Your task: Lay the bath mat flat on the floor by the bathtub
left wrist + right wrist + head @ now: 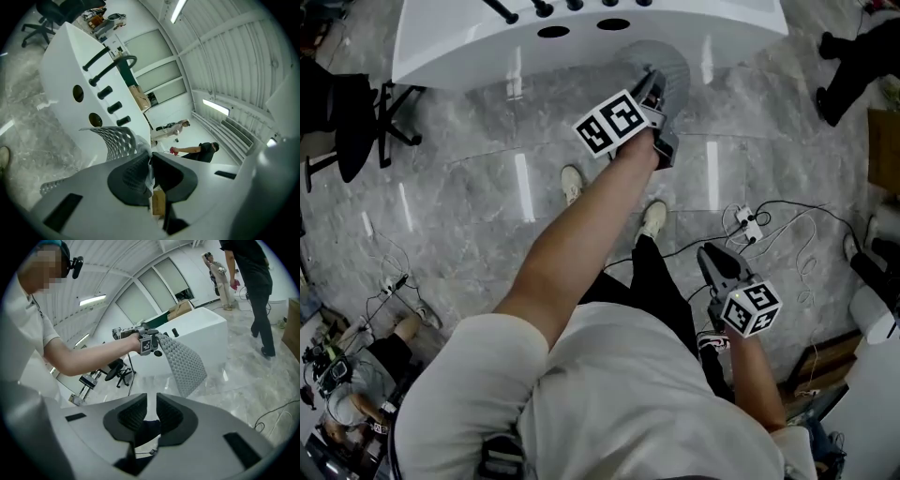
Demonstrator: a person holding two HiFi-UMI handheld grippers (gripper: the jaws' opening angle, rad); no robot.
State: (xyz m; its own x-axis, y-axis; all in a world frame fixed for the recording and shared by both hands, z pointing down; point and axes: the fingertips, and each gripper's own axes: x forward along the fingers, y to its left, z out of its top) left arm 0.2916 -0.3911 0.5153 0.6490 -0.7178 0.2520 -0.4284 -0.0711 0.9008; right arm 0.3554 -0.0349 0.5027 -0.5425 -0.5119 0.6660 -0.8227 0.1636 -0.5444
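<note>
One bath mat (185, 364), one white bathtub (469, 47) with two oval holes (553, 31) in its rim, and two grippers, the left gripper (150, 164) and the right gripper (151, 404), each with one marker cube (614, 122). On the floor in the head view, two light shoes (572, 185), one black office chair (342, 122) and one white power strip (750, 225). Two standing people (255, 282) in the right gripper view, one in black and one in light clothes, plus one more person (352, 403) low at the head view's lower left.
</note>
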